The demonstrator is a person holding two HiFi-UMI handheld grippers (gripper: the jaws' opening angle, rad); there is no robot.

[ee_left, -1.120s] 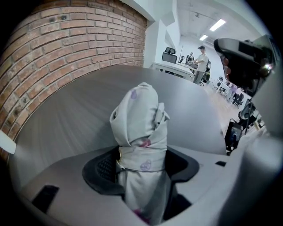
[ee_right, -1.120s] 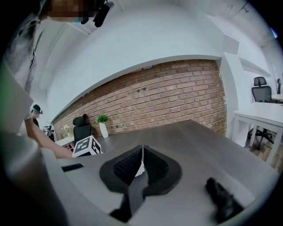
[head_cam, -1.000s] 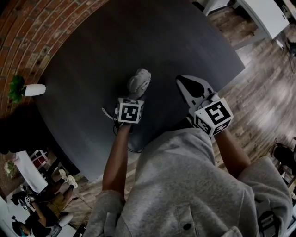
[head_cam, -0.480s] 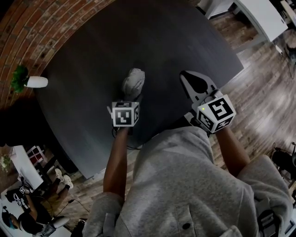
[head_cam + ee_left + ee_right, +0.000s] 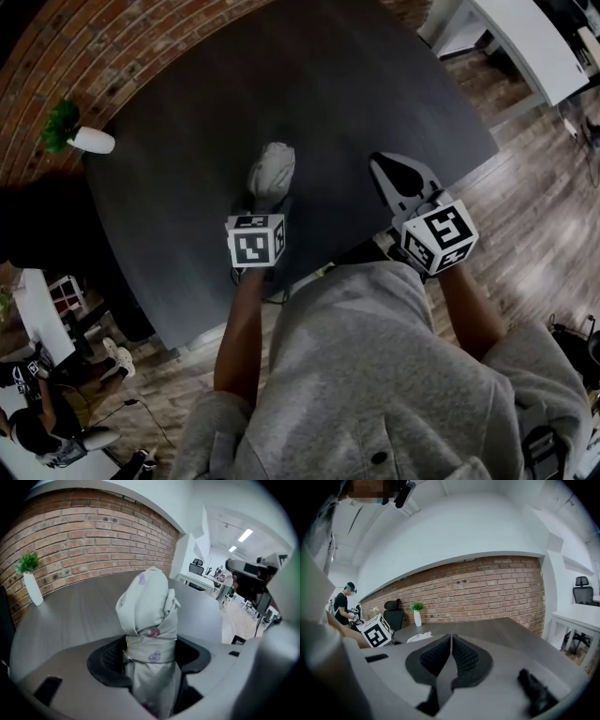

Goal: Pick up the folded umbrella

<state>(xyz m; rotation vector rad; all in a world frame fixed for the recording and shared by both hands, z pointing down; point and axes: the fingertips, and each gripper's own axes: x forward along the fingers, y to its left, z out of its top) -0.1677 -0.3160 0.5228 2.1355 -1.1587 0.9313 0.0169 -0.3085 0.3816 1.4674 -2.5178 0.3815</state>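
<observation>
The folded umbrella [image 5: 272,173] is a pale grey bundle with small purple prints, wrapped by its strap. My left gripper [image 5: 266,201] is shut on it; in the left gripper view both dark pads press on the umbrella [image 5: 147,606] at the strap, and its rounded end sticks out past the left gripper [image 5: 150,654]. It hangs above the dark table [image 5: 187,103]. My right gripper [image 5: 386,169] hovers to the right over the table's near edge. The right gripper [image 5: 451,639] is shut with nothing between its pads. From there the umbrella [image 5: 419,637] shows beside the left marker cube.
A small green plant in a white vase [image 5: 73,133] stands at the table's far left by the brick wall [image 5: 93,531]. A white desk [image 5: 539,37] stands at the upper right. People sit on the floor at lower left [image 5: 42,431]. A black office chair [image 5: 393,612] stands behind the table.
The left gripper has risen with the umbrella still held in it. The right gripper has shifted slightly and stays shut. The head view has swung a little.
</observation>
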